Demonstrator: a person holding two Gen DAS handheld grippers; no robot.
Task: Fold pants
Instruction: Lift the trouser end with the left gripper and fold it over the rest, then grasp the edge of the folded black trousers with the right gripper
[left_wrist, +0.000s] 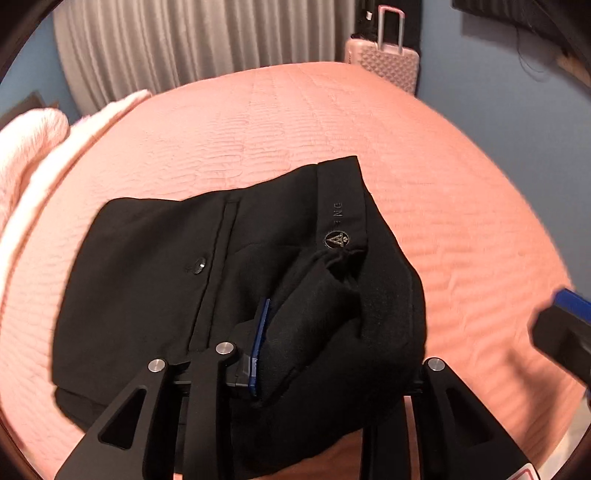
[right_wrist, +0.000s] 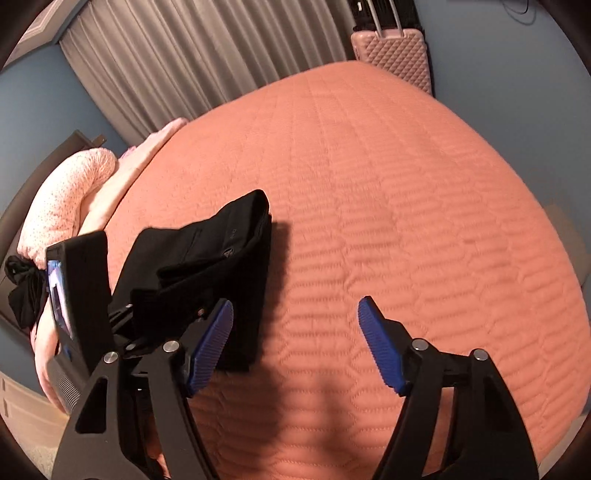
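The black pants lie folded into a compact bundle on the salmon bedspread, waistband with a round logo at the far right. My left gripper has a thick fold of the pants between its jaws; only one blue pad shows, the other is buried in fabric. In the right wrist view the pants sit at the left, held by the left gripper. My right gripper is open and empty over bare bedspread, just right of the bundle; its tip also shows in the left wrist view.
Pale pink pillows lie at the left end of the bed. A pink hard-shell suitcase stands beyond the far edge, next to grey curtains. A blue wall is at the right.
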